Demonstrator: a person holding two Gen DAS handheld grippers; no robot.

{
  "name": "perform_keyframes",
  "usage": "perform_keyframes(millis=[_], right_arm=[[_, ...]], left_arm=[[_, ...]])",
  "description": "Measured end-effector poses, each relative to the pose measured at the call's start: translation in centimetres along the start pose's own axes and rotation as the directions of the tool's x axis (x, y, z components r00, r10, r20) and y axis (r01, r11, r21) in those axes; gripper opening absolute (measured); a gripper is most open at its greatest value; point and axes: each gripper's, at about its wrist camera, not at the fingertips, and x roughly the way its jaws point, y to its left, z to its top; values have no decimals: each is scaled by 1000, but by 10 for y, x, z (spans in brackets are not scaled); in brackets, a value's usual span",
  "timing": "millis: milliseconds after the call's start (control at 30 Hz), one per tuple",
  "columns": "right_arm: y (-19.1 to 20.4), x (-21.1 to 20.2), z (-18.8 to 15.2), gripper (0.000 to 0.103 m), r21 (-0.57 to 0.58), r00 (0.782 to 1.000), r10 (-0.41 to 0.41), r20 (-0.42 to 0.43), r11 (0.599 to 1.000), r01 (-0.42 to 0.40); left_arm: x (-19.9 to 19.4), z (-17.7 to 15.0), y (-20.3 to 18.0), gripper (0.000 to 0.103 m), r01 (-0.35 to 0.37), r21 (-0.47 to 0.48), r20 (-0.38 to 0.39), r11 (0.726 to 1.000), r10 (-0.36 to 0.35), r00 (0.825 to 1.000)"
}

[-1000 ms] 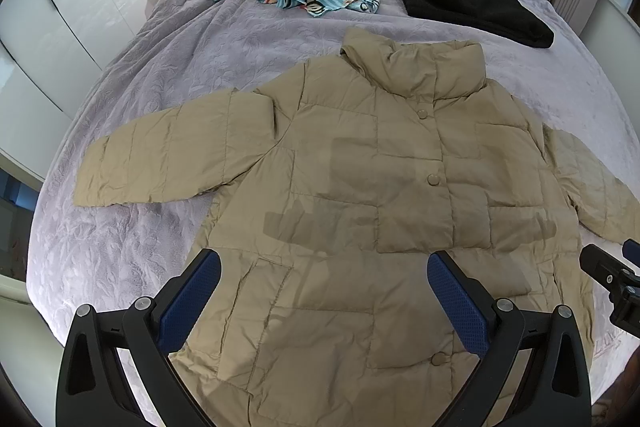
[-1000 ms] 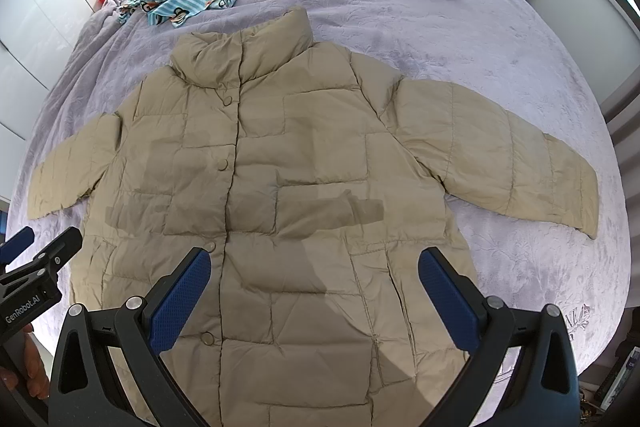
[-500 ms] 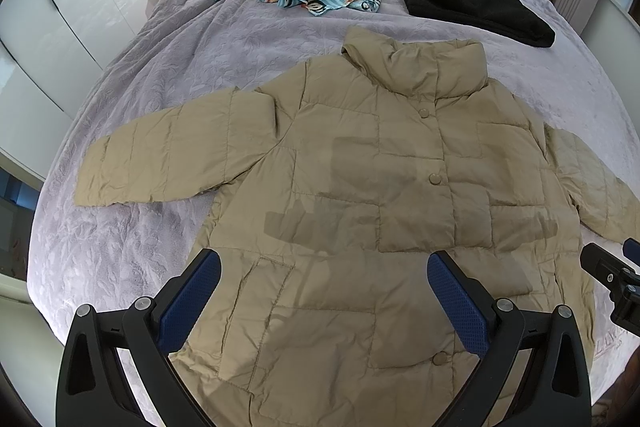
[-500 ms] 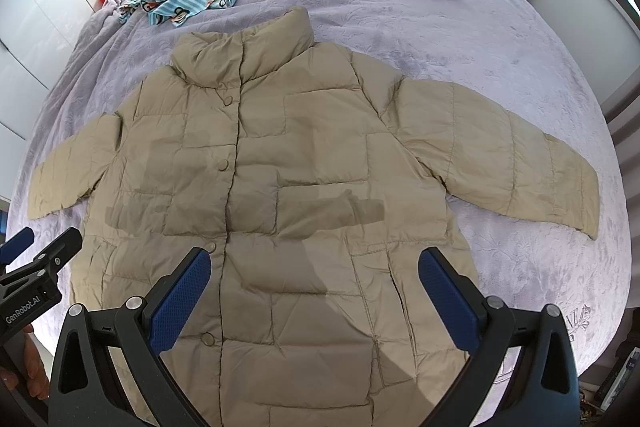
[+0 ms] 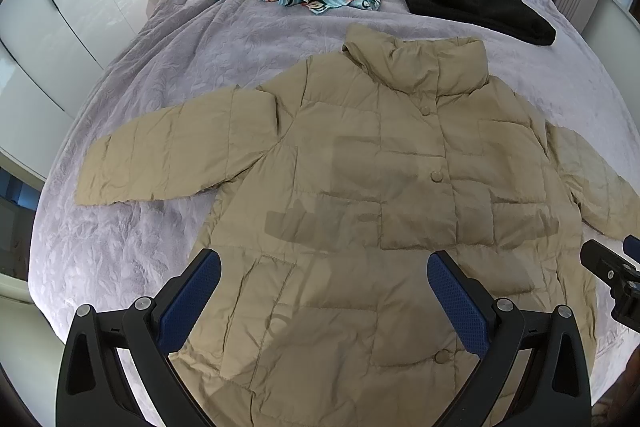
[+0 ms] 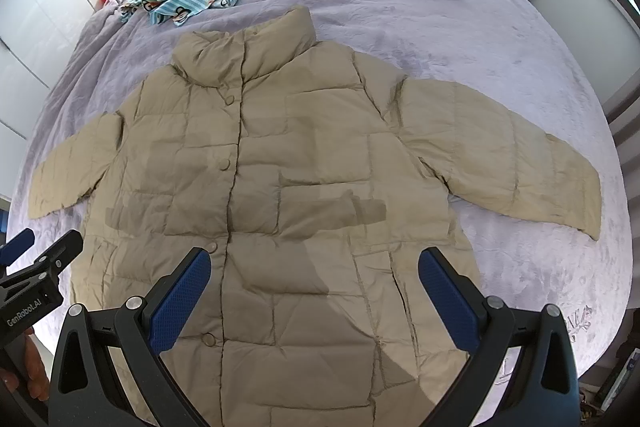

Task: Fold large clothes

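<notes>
Left wrist: beige jacket [image 5: 360, 211] flat on bed [image 5: 200, 47], both grippers' jaws spread.

Beige jacket [image 6: 304, 187] lies flat, buttoned, on the bed [image 6: 480, 39]; right gripper [image 6: 314, 291] jaws wide above its hem.

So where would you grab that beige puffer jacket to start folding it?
Probably by a sleeve cuff. The puffer jacket lies flat, buttoned, with sleeves spread wide, so the right gripper could come in from the outer side, pinch the right sleeve cuff and carry it across the chest.
</notes>
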Motion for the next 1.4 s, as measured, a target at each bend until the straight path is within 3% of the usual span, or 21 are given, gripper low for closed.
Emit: perform_keyframes(millis=[267,433,633,833,933,1033,1167,1267,1400], right_arm=[[8,4,-1,103,-15,1000,-2,-8,1000,2],[8,5,-1,103,3,999,28,-18,1000,-28],[24,11,-6,103,37,995,91,-43,995,-89],[59,26,-13,103,36,980,184,-71,983,-182],[91,37,-21,103,1,975,216,-59,976,-217],[127,55,-27,103,-39,967,210,-141,975,-218],[161,80,-40,103,-30,954,245,-171,967,-253],[180,98,-46,103,-24,947,260,-190,963,-269],[199,112,-46,103,-22,943,277,-184,958,-286]], left_arm=[[1,-4,3,103,2,-4,-4,1000,-2,1000],[5,-5,8,103,39,-28,-10,999,-40,999],[22,-8,43,103,134,-119,-43,984,-140,989],[61,-11,110,103,185,-219,-67,958,-204,977],[84,-14,165,103,214,-324,-27,921,-235,972],[109,-18,218,103,224,-418,12,880,-241,970],[156,-24,288,103,275,-564,65,778,-291,955],[191,-22,323,103,326,-639,100,697,-346,933],[217,-3,353,103,388,-689,179,611,-376,909]])
